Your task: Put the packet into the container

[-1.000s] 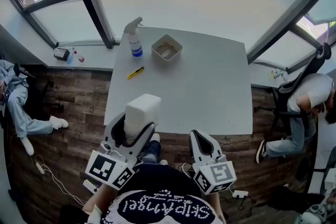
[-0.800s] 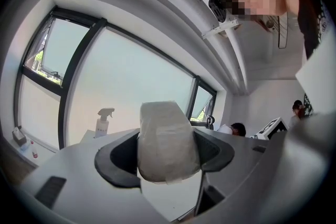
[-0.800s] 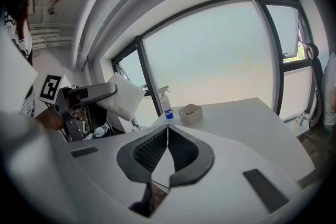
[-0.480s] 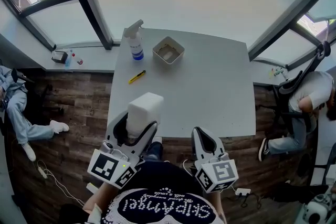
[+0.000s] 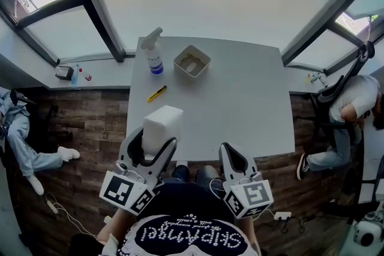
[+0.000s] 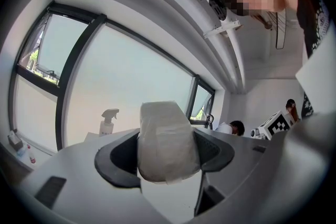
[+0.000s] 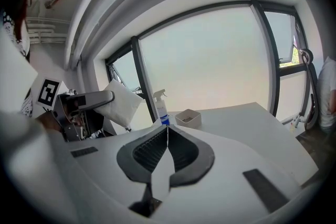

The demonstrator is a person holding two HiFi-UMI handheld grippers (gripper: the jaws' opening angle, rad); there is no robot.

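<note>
On the desk (image 5: 240,105), the container (image 5: 191,61) stands toward the far edge, left of the middle, with a spray bottle (image 5: 153,51) just beside it on its left, near the far left corner. A small stick-shaped tool (image 5: 157,93) lies nearer, in front of the bottle, close to the left edge. Over the near left edge, the packet (image 5: 162,127) sits between the left gripper's (image 5: 155,139) jaws. The right gripper (image 5: 231,153) hangs to its right, at the near edge.

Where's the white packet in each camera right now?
Head view: packet lower left of centre, gripped by the left tool.
Left gripper view: packet dead centre, between the jaws.
Right gripper view: packet left of centre, just left of the spray bottle.
Shared landmark: the spray bottle, visible in all three views.
</note>
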